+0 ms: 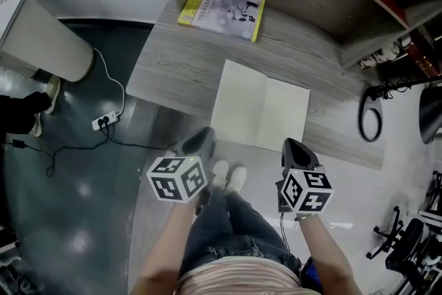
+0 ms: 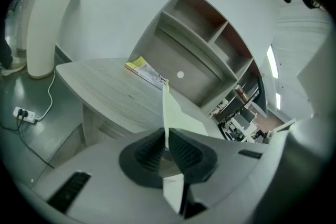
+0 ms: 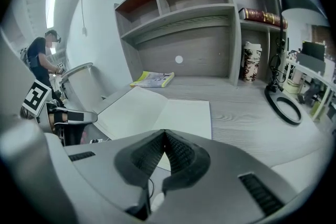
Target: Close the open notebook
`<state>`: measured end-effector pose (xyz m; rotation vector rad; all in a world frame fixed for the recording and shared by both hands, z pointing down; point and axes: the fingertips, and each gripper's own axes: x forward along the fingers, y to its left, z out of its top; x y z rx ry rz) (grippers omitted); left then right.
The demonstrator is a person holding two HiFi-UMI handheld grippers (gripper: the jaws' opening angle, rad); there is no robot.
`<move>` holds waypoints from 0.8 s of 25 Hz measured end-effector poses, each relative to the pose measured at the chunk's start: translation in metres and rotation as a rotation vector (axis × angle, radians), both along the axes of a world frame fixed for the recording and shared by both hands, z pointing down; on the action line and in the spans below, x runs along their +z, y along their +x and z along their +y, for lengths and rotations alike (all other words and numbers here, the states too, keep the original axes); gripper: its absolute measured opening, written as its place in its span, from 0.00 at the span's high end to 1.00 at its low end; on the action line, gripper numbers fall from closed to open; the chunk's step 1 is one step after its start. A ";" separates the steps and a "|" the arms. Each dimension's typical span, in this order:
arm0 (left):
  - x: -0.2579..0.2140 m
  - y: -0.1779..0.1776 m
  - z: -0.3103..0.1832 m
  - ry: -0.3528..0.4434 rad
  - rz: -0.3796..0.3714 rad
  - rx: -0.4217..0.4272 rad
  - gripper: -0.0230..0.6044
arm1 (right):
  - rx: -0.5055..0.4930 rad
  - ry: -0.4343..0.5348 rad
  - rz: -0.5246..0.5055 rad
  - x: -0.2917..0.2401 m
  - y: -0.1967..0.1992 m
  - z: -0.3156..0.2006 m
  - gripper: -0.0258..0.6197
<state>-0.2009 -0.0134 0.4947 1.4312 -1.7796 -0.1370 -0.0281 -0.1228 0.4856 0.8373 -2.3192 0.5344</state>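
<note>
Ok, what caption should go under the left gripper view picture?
Left claw pinches the open notebook's page edge at the grey desk.

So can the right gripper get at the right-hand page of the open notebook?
Probably yes. The right gripper hangs at the near edge of the open notebook, with nothing between or on that page. Its jaws are shut, so they'd need opening first.

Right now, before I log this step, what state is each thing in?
notebook: open on the desk.
left gripper: shut on the notebook's left edge.
right gripper: shut, empty.
yellow booklet: closed, lying flat.
</note>
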 end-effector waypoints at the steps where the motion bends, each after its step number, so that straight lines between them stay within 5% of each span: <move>1: -0.002 0.001 0.000 -0.007 -0.013 0.002 0.91 | 0.007 -0.004 -0.002 -0.001 0.001 0.000 0.95; 20: -0.052 0.036 -0.022 -0.023 -0.238 0.061 0.92 | 0.120 -0.026 -0.010 -0.009 0.053 -0.003 0.95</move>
